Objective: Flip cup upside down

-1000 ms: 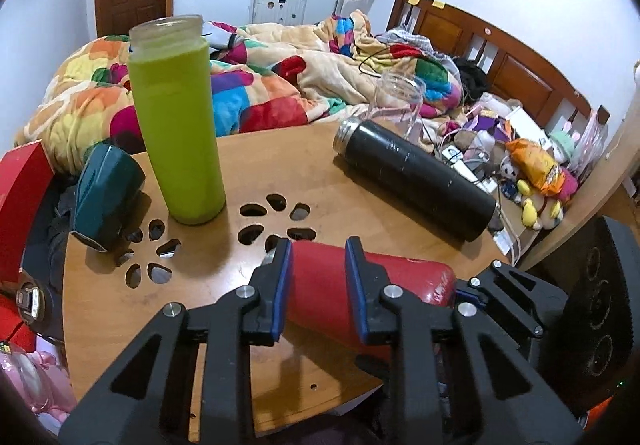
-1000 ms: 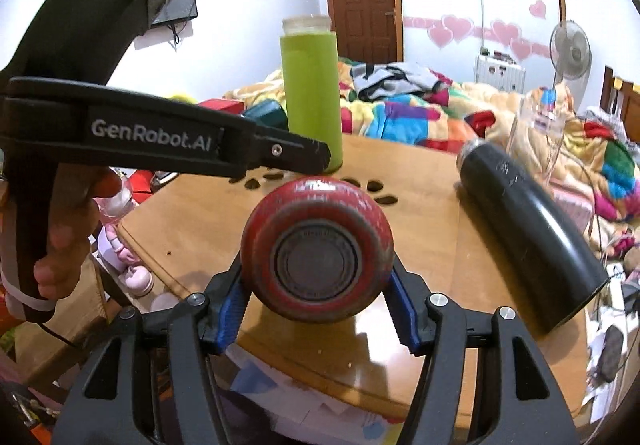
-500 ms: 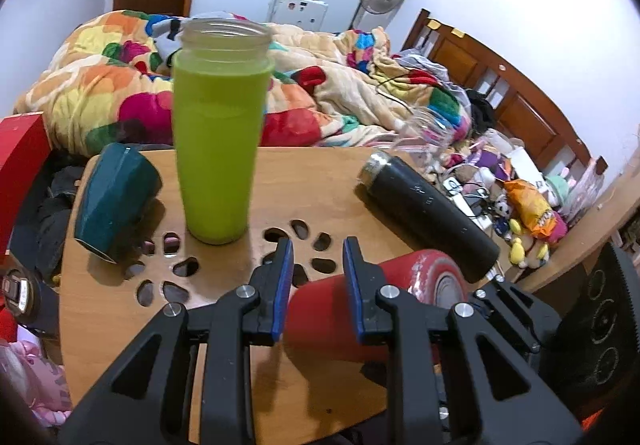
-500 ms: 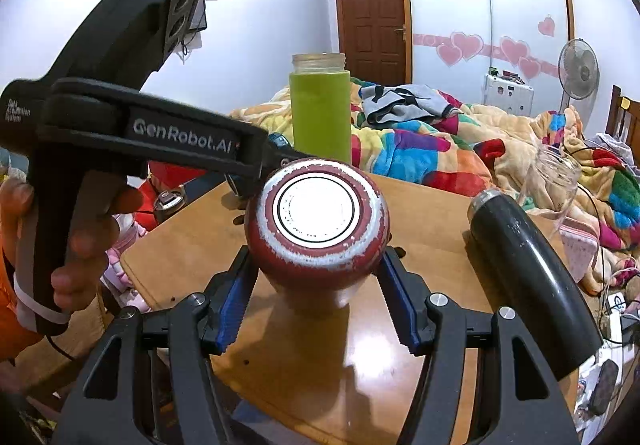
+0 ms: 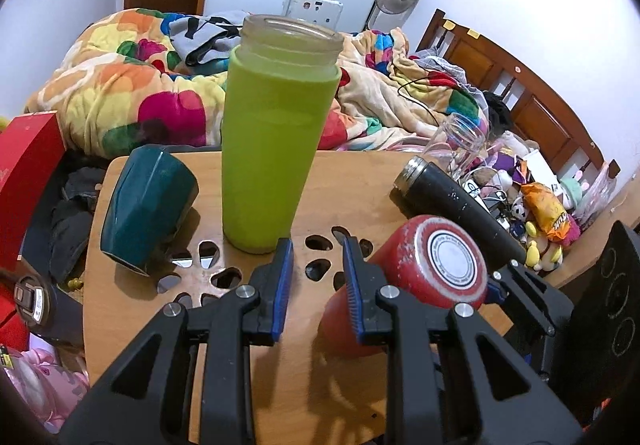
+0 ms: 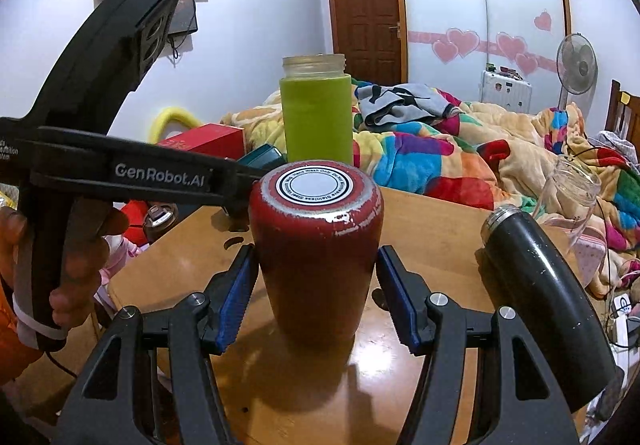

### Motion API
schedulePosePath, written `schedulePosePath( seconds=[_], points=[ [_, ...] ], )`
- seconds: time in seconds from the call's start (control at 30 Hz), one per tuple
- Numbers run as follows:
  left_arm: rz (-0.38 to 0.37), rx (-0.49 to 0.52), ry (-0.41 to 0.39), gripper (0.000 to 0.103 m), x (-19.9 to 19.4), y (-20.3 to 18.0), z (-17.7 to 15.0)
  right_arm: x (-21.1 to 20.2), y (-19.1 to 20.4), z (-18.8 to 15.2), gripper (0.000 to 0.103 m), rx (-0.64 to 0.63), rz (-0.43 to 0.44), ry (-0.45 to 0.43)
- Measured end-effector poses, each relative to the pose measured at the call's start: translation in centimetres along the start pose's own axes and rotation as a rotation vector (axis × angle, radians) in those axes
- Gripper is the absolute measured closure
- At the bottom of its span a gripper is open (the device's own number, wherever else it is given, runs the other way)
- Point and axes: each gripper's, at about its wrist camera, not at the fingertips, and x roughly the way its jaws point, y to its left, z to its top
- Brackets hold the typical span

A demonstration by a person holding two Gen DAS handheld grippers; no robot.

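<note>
The red cup (image 6: 316,257) stands upside down on the wooden table (image 6: 436,241), its round labelled base up. My right gripper (image 6: 314,295) has a finger on each side of it, with a small gap showing at both pads, so it is open. In the left wrist view the red cup (image 5: 432,265) is to the right of my left gripper (image 5: 316,285), which is open and empty, its right finger beside the cup. The right gripper's fingers (image 5: 520,285) show behind the cup there.
A tall green bottle (image 5: 276,141) stands upright at the table's middle. A dark teal cup (image 5: 148,205) lies on its side at the left. A black flask (image 5: 456,205) lies at the right, a clear glass jar (image 5: 464,141) behind it. A bed with a colourful blanket is beyond.
The red cup was turned from lying on its side to standing base up. My left gripper let go of it and moved left. My right gripper's pads loosened from it.
</note>
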Motion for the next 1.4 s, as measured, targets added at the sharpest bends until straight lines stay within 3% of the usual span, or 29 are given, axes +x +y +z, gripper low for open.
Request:
schedulePosePath(
  seconds=[0.4,0.77,0.9,1.0,1.07,1.17,1.2,1.4],
  points=[
    [0.006,-0.004,0.016,0.073,-0.2,0.6,-0.5,0.5,0.3,0.1,0.044,0.021,0.004,0.017],
    [0.081,0.023,-0.087,0.05,-6.3,-0.7,-2.3,-2.9,0.1,-0.3,0.043,0.027,-0.049,0.048],
    [0.119,0.051,-0.178,0.041,-10.4,-2.7,-3.1,-7.2,0.1,0.4,0.025,0.026,-0.105,-0.029],
    [0.149,0.082,-0.256,0.032,-13.3,-4.8,-3.8,-10.8,0.4,1.5,0.02,0.03,-0.156,-0.112],
    [0.163,0.097,-0.305,0.019,-15.2,-6.1,-4.2,-13.0,0.6,2.3,0.019,0.036,-0.174,-0.163],
    [0.185,0.102,-0.379,0.004,-17.7,-7.6,-4.9,-16.2,0.9,3.6,0.005,0.054,-0.198,-0.237],
    [0.198,0.103,-0.403,0.003,-18.5,-8.0,-5.2,-16.8,1.0,3.8,0.0,0.058,-0.202,-0.252],
    [0.256,0.086,-0.502,0.0,-21.9,-9.8,-6.8,-20.9,1.8,4.5,0.0,0.082,-0.232,-0.314]
  ],
)
